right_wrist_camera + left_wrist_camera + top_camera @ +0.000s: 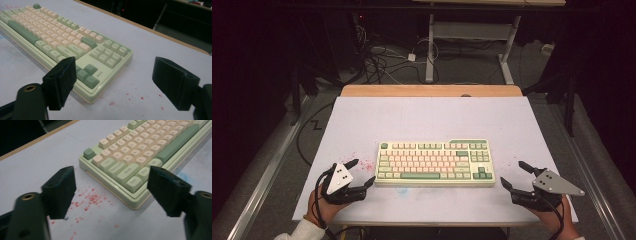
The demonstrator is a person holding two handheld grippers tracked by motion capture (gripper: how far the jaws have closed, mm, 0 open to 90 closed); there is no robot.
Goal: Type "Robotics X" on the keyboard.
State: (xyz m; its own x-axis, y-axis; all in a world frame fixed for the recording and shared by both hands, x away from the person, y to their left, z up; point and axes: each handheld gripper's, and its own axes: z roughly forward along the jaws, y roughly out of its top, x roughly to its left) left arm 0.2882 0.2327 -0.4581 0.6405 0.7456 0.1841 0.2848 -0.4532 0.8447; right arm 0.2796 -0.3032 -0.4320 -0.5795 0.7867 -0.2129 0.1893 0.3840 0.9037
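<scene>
- Two tools flank the keyboard (435, 163), which lies flat mid-counter (422, 115).
- Left tool (360, 173), at the keyboard's eight o'clock: jaws spread wide, holding nothing, red specks (91, 198) between them.
- Right tool (516, 175), at its four o'clock: jaws equally wide, empty, near the keyboard's corner.

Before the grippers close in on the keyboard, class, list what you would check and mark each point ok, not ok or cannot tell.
1. Left gripper open, nothing between its fingers: ok.
2. Right gripper open, nothing held: ok.
3. Keyboard flat on the table, between the grippers: ok.
4. Both grippers apart from the keyboard ends: ok.
5. Mat clean: not ok, red specks by the left end.
6. Keyboard cable: cannot tell.
</scene>
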